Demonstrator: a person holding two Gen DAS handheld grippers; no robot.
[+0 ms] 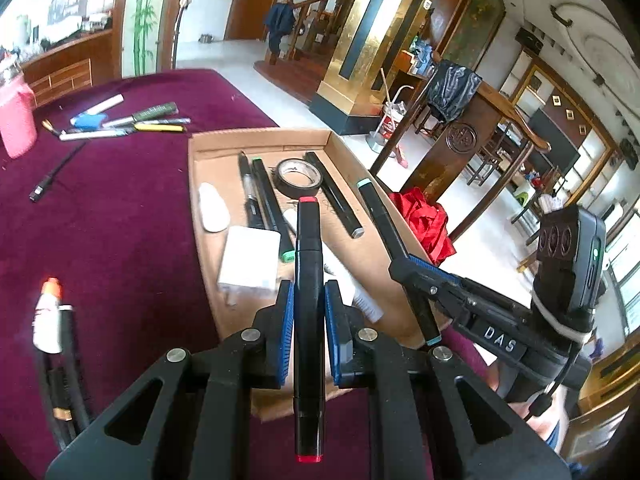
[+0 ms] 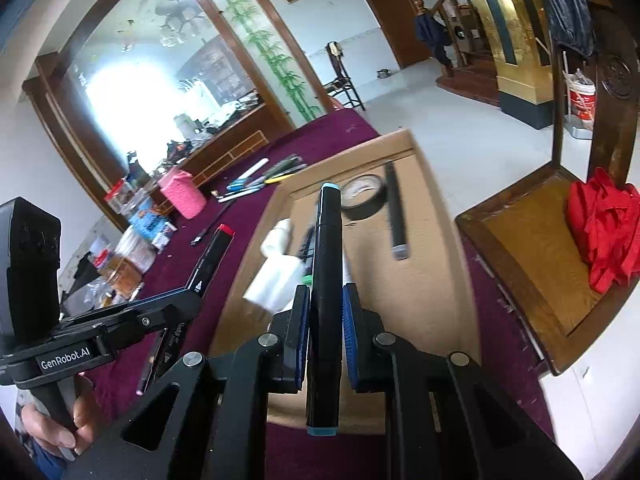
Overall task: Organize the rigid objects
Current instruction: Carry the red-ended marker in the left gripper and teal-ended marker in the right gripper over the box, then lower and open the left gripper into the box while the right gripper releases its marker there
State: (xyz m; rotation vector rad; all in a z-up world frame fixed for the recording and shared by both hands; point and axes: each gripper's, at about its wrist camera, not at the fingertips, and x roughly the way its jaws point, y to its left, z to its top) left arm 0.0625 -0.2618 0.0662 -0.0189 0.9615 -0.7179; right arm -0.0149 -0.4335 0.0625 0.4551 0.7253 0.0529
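My left gripper [image 1: 309, 292] is shut on a black marker with red ends [image 1: 308, 240], held lengthwise over the near end of a shallow cardboard tray [image 1: 352, 152]. My right gripper [image 2: 326, 304] is shut on a black marker with teal ends [image 2: 327, 248], also above the tray [image 2: 436, 216]. Each gripper shows in the other's view: the right gripper [image 1: 408, 268] at the tray's right wall, the left gripper [image 2: 188, 292] at the tray's left side. In the tray lie a tape roll [image 1: 298, 178], several black markers, a white block [image 1: 250, 258] and a white oval piece [image 1: 214, 208].
On the maroon tablecloth [image 1: 120, 220] beyond the tray lie several pens [image 1: 120, 120], a pink container [image 1: 16, 120] and a black cable [image 1: 56, 176]. A white bottle with an orange cap [image 1: 48, 312] lies near left. A wooden chair with red cloth [image 2: 600, 232] stands right of the table.
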